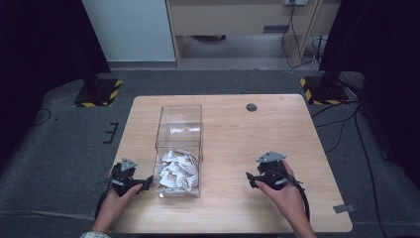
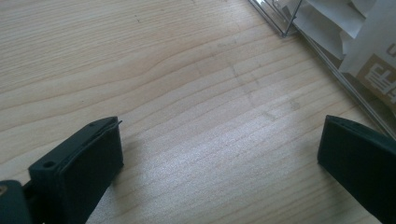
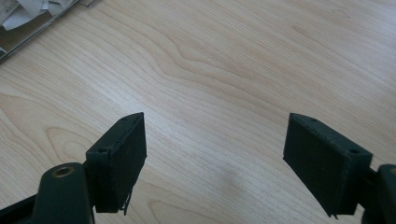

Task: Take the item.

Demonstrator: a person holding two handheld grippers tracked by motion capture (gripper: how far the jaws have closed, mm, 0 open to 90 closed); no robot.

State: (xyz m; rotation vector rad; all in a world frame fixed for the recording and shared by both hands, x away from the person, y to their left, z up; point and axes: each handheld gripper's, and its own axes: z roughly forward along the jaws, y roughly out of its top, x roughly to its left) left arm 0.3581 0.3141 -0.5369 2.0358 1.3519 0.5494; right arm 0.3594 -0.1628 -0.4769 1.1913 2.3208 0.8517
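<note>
Wooden table [image 1: 237, 134] bears clear box [image 1: 179, 130].

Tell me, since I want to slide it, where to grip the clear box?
Probably the box's long side walls near the top rim, coming from above with a tool on each side: it is tall, narrow and open-topped, and packets crowd its near end.

The bench [image 1: 237, 144] is pale wood with a smooth, faintly sheened grain. The box [image 1: 179, 124] is clear glossy plastic, holding crinkled white paper packets [image 1: 176, 171]. Each hand-held gripper has matt black jaws with slightly rough pads [image 3: 128, 158].
</note>
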